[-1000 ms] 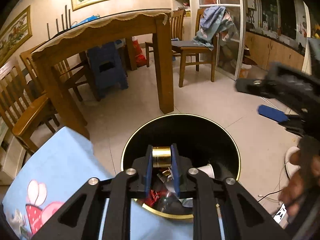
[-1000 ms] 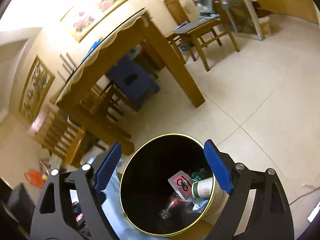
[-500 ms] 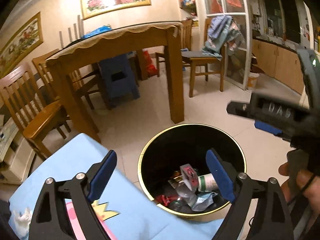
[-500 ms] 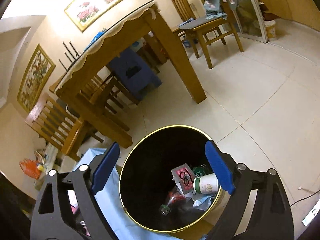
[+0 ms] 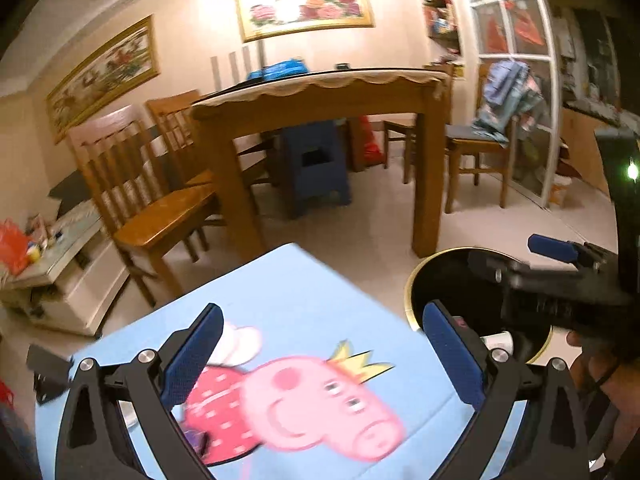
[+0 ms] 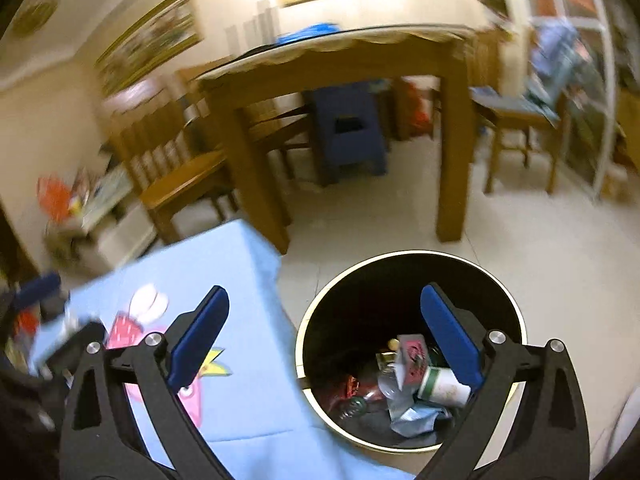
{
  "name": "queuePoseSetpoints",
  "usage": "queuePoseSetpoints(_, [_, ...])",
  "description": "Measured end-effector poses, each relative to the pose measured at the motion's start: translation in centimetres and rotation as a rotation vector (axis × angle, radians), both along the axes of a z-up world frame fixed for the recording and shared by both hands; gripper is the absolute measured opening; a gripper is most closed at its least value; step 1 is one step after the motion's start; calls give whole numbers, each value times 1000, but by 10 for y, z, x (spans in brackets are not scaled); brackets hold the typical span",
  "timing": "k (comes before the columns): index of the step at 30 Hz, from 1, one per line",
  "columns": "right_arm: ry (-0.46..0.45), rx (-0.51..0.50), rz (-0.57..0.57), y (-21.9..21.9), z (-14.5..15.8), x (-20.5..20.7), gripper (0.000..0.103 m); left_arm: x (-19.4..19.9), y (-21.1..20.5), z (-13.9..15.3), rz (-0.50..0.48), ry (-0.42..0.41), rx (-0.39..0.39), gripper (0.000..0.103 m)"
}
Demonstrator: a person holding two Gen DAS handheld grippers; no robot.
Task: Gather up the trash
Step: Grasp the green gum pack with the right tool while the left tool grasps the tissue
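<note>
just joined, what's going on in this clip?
A person with a hand-held gripper in each hand is collecting trash. The left hand-held gripper is open and empty over the blue cartoon tablecloth. The right hand-held gripper is also open and empty, above the black bin, which holds a paper cup, a red card and wrappers.

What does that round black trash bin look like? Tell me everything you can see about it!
The round black trash bin stands upright on the pale tiled floor, open, with a thin gold rim and a dark inside. It sits right beside the light blue cartoon-pig tablecloth, near a wooden table leg. At the bottom lies trash: a white paper cup with a green band, a red patterned card, a clear plastic bottle and crumpled wrappers. The open right hand-held gripper hovers above it.
</note>
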State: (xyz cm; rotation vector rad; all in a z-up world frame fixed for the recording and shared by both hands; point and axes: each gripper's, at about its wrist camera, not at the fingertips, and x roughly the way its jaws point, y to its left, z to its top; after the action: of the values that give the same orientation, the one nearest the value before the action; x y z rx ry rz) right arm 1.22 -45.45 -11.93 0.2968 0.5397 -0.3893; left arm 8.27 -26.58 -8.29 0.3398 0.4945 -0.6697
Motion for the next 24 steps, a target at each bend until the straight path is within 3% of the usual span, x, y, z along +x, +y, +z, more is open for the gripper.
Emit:
queuePoseSetpoints(5, [41, -60, 127, 47, -5, 25, 94, 12, 48, 5, 67, -2, -22, 96])
queuePoseSetpoints(7, [78, -137, 197, 72, -8, 35, 88, 15, 66, 4, 86, -7, -20, 96])
queuePoseSetpoints(9, [118, -197, 285, 101, -10, 46, 70, 19, 86, 4, 106, -15, -15, 96])
queuePoseSetpoints(13, [194, -275, 564, 181, -17, 72, 65, 38, 144, -2, 184, -38, 2, 96])
queuePoseSetpoints(18, [313, -337, 771, 256, -35, 108, 63, 73, 230, -29, 320, 48, -23, 96])
queuePoseSetpoints(21, [342, -273, 806, 274, -38, 138, 65, 98, 268, -33, 374, 163, -104, 96])
queuePoseSetpoints(24, [373, -227, 857, 285, -48, 164, 65, 112, 293, -32, 359, 210, -158, 96])
